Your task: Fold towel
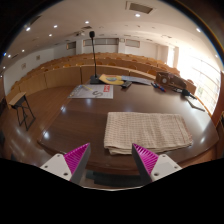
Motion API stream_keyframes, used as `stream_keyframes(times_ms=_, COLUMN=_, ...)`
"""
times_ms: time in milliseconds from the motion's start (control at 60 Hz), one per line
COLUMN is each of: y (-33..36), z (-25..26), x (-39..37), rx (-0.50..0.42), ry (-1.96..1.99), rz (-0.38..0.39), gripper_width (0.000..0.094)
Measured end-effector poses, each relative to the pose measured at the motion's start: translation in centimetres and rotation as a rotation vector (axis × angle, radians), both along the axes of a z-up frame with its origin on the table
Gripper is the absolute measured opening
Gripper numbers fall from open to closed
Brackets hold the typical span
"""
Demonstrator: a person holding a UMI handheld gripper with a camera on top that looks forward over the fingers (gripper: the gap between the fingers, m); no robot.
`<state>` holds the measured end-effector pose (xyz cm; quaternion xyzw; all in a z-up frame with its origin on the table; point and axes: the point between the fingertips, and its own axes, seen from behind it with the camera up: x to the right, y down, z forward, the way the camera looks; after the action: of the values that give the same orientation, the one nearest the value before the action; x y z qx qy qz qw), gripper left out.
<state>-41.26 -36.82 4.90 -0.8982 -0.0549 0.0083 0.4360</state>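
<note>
Beige and loosely woven, the towel [148, 131] lay flat on the dark wooden table [70, 120] just ahead of the gripper [112, 157], more toward its right finger. Its outline was a neat rectangle with faint ribbed lines, so it may already have carried a fold, though that could not be told for certain; further folding appeared to remain. The gripper stood wide apart, its magenta pads [77, 155] holding nothing. Beyond the towel lay a white printed sheet [92, 92], a yellow-edged flat object [113, 79] and a dark bag [172, 84].
</note>
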Motion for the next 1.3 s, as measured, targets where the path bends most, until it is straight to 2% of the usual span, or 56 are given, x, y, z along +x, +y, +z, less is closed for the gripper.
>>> stream_keyframes(times_ms=200, y=8.8, z=-2.8, x=-1.0, rx=0.024, ry=-0.093, rz=-0.012, gripper_width=0.0843)
stream_keyframes(times_ms=233, y=9.9, z=-3.1, x=-0.8, rx=0.032, ry=-0.105, rz=-0.010, gripper_width=0.0816)
stream_keyframes(times_ms=300, y=11.3, z=-4.5, x=0.3, rx=0.015, ry=-0.135, rz=-0.009, gripper_width=0.0698)
stream_keyframes(times_ms=367, y=12.1, z=-5.1, x=-0.2, rx=0.007, ry=-0.117, rz=-0.005, gripper_width=0.0516)
stream_keyframes(times_ms=433, y=12.1, z=-5.1, x=0.4, rx=0.002, ry=-0.123, rz=-0.006, gripper_width=0.0305)
stream_keyframes(times_ms=483, y=12.7, z=-5.3, x=1.3, rx=0.012, ry=-0.166, rz=-0.013, gripper_width=0.0077)
stream_keyframes(times_ms=500, y=12.8, z=-5.2, x=1.8, rx=0.020, ry=-0.180, rz=-0.021, gripper_width=0.0056)
stream_keyframes(times_ms=650, y=12.8, z=-5.2, x=1.5, rx=0.016, ry=-0.205, rz=0.006, gripper_width=0.0023)
stream_keyframes(times_ms=767, y=12.5, z=-3.3, x=-0.6, rx=-0.003, ry=-0.046, rz=0.027, gripper_width=0.0017)
stream_keyframes(times_ms=883, y=12.4, z=2.5, x=-1.9, rx=0.041, ry=0.148, rz=0.059, gripper_width=0.0020)
stream_keyframes(times_ms=983, y=12.8, z=8.3, x=-0.2, rx=0.103, ry=0.305, rz=0.052, gripper_width=0.0023)
stream_keyframes(times_ms=1033, y=13.2, z=10.3, x=2.1, rx=0.125, ry=0.355, rz=0.033, gripper_width=0.0026)
stream_keyframes(times_ms=1133, y=14.4, z=10.4, x=9.0, rx=0.144, ry=0.346, rz=-0.034, gripper_width=0.0034)
stream_keyframes(times_ms=1233, y=15.6, z=6.3, x=16.9, rx=0.097, ry=0.258, rz=-0.132, gripper_width=0.0057)
stream_keyframes(times_ms=1300, y=15.7, z=2.6, x=21.6, rx=0.048, ry=0.209, rz=-0.175, gripper_width=0.0169)
